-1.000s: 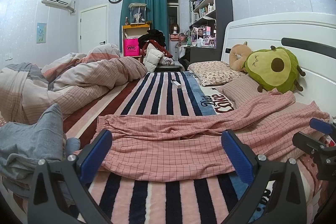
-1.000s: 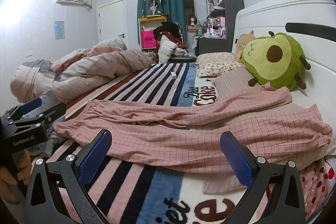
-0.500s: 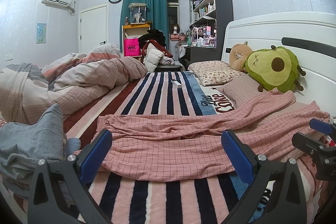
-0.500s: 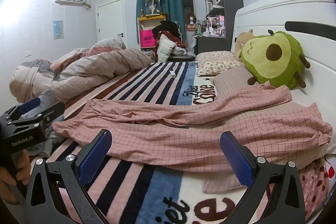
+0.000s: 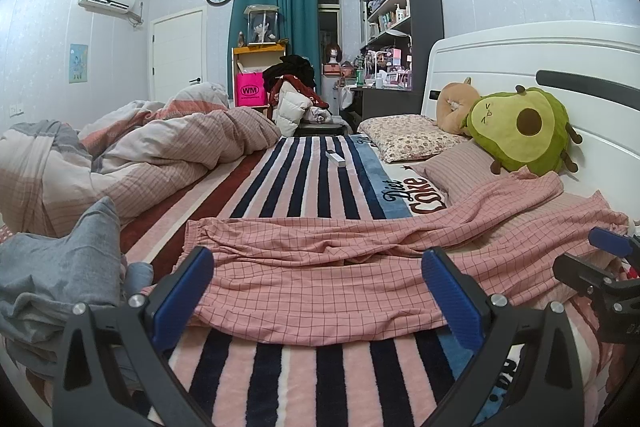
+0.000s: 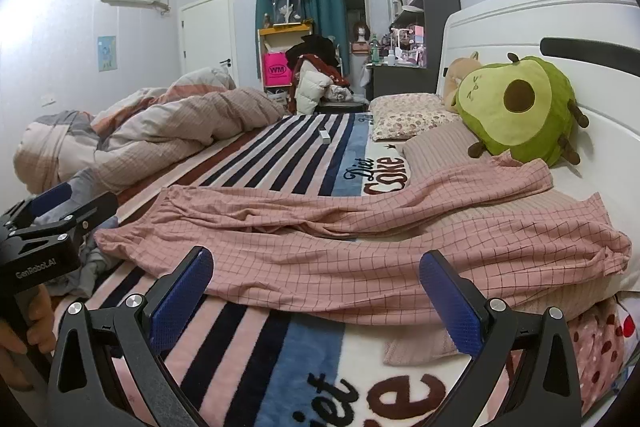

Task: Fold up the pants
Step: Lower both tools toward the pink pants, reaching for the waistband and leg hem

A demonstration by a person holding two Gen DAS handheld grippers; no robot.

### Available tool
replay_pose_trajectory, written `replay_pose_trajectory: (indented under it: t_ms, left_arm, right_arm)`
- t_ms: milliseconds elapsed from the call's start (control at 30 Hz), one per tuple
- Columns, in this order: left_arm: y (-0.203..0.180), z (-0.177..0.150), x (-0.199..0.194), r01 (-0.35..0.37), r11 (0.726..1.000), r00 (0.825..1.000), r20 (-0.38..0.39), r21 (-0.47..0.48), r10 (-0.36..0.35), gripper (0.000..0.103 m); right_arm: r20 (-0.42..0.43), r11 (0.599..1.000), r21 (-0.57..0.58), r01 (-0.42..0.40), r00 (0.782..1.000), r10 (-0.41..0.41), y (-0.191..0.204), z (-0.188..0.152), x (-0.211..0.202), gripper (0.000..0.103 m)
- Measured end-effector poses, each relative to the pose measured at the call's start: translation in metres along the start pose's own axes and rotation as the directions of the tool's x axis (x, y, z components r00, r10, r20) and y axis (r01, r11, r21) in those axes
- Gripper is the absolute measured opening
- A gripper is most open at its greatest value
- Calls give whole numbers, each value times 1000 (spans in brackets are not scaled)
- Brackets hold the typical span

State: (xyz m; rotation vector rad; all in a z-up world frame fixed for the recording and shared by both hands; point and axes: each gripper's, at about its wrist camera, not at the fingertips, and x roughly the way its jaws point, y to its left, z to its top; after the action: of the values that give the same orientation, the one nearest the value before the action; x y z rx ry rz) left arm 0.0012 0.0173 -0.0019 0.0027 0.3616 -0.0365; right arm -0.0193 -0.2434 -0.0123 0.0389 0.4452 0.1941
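Observation:
Pink checked pants (image 5: pixel 320 279) (image 6: pixel 340 239) lie spread across the striped blanket, waistband to the left, both legs running right onto a pillow by the headboard. My left gripper (image 5: pixel 318 291) hovers just short of the pants' near edge, open, nothing between its blue pads. The right gripper (image 6: pixel 316 291) also stands open near the front hem, holding nothing. Each gripper shows at the edge of the other's view: the right one (image 5: pixel 600 267), the left one (image 6: pixel 52 219) with a hand under it.
A rumpled duvet (image 5: pixel 140 155) fills the left of the bed, grey clothing (image 5: pixel 56 267) beside it. An avocado plush (image 5: pixel 520 127), pillows (image 5: pixel 408 139) and the white headboard (image 5: pixel 520 63) stand at the right. A small white box (image 5: pixel 335 158) lies on the striped blanket (image 5: pixel 312 179).
The right wrist view has shifted slightly; the pants lie as before. The left gripper has stayed put.

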Motion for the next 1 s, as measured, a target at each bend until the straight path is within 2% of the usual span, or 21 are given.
replay_pose_trajectory:
  t_ms: [133,200,367,467,667,1000]
  left_arm:
    - [7,1,3,29,1000,1000,0,-2,-29,102]
    - [13,2,11,-20,1000,1000,-7,14,20,102]
    - [27,-7,45,-47,998,993,-103,29,50,102]
    - [36,-19,71,-71,997,983,-167,22,73,102]
    - [54,-52,122,-94,995,945,-316,-16,84,102]
    - [70,-89,173,-112,992,887,-457,-65,70,102]
  right_arm:
    - [-6,1000,-3,8,1000,-8,-1,-2,1,102]
    - [-17,1000,-7,22,1000,-22,-1,-1,6,102]
    - [-69,999,-2,51,996,-51,-7,-5,26,103]
    - [-120,997,2,73,990,-72,-11,-5,48,103]
    - [-217,996,8,92,972,-89,-22,-18,92,103]
    - [-345,993,21,114,933,-100,-38,-40,152,103]
